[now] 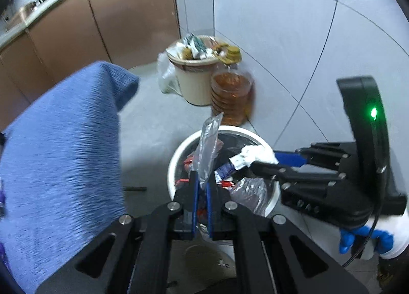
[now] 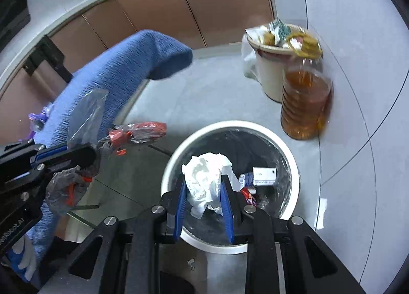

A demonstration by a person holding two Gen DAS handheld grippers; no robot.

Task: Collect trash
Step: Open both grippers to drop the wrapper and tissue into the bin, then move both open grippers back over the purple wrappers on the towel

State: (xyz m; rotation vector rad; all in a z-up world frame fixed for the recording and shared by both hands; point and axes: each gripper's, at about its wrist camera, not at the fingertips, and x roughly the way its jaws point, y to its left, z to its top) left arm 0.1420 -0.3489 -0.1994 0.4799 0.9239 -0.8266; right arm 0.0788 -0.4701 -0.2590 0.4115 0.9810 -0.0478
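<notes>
Blue pads of the right gripper filled the bottom of the right wrist view, clenched on a crumpled white tissue that bulged up between them. That wad hung directly over the mouth of the white-rimmed bin, lined in black, so the drop lay straight below and needed no sideways shift. Inside the bin already sat a small white box and some red-and-blue wrappers.

In the left wrist view, the left gripper was pinched nearly closed on a clear plastic wrapper, whose long axis ran up and away from the fingertips, tilted slightly right. From the right wrist view, that same wrapper trailed crumpled film with red print out to the side, and the gripper stood beside the bin's rim rather than over its centre, with a blue cloth-covered surface behind it.

So, judging by position, the right hand was the nearer of the 2 to a clean release; the left would probably need to travel inward toward the bin before letting go, or the long wrapper might drape over the rim.

Well beyond, against the wall, a second overfull beige bin touched a big amber-filled plastic jug; neither was near the grippers.
</notes>
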